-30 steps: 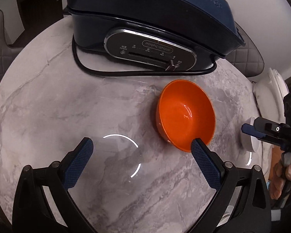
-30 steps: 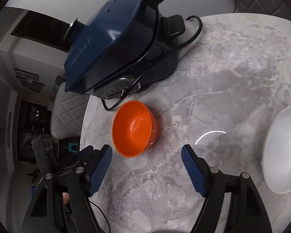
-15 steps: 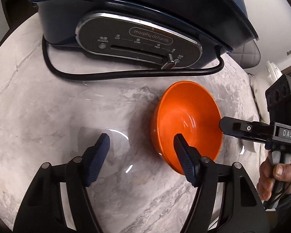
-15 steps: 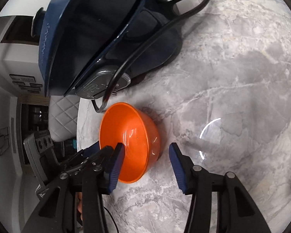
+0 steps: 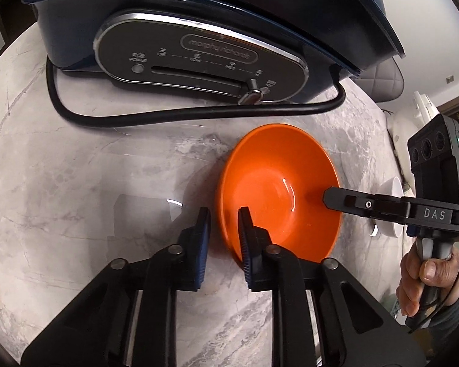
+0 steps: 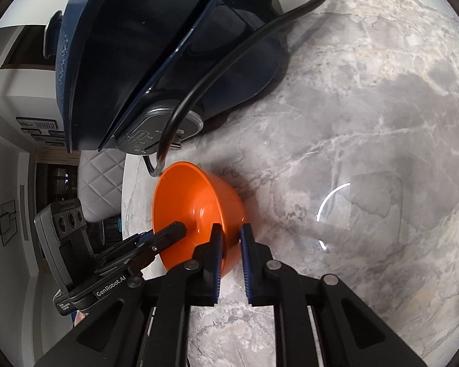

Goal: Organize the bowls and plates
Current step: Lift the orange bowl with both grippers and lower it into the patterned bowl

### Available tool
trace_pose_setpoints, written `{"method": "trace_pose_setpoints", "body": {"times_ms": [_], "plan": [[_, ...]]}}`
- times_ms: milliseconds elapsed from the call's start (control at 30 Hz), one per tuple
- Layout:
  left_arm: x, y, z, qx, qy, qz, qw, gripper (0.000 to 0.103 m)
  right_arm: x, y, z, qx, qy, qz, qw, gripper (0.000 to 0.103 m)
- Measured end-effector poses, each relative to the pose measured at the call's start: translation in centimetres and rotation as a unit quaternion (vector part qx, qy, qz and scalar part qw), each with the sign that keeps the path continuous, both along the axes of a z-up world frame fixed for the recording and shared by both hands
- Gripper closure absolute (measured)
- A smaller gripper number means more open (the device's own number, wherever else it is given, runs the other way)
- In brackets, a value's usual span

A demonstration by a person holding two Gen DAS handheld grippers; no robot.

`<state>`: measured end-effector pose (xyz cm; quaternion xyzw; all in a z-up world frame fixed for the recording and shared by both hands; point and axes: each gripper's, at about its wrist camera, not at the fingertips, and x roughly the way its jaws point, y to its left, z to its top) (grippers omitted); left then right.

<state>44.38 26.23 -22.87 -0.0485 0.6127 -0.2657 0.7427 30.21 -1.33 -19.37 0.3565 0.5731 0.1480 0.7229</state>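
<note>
Orange bowl (image 5: 278, 183) — left claw (image 5: 224, 214), right claw (image 6: 229, 229) clamping rim

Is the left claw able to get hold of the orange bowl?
Yes, it looks so: the left claw has just closed over the rim of the orange bowl, one finger inside, one outside. Nothing blocks it; the right claw pinches the opposite rim.

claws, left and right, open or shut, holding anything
left claw: just closed on the near rim of the orange bowl.
right claw: just closed on the same bowl's opposite rim.
</note>
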Motion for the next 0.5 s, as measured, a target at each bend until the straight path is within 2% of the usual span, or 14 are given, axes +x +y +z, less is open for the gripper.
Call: {"method": "trace_pose_setpoints", "body": {"times_ms": [267, 500], "plan": [[-1.5, -0.7, 0.7, 0.008, -0.002, -0.001, 1.0, 0.087, -0.4, 0.2, 0.6, -0.005, -0.003, -0.002, 1.0, 0.089], [-3.8, -1.9, 2.5, 0.006, -0.007, -0.003, 1.0, 0.087, -1.5, -0.1, 1.9, -0.005, -0.009, -0.004, 1.0, 0.089]]}}
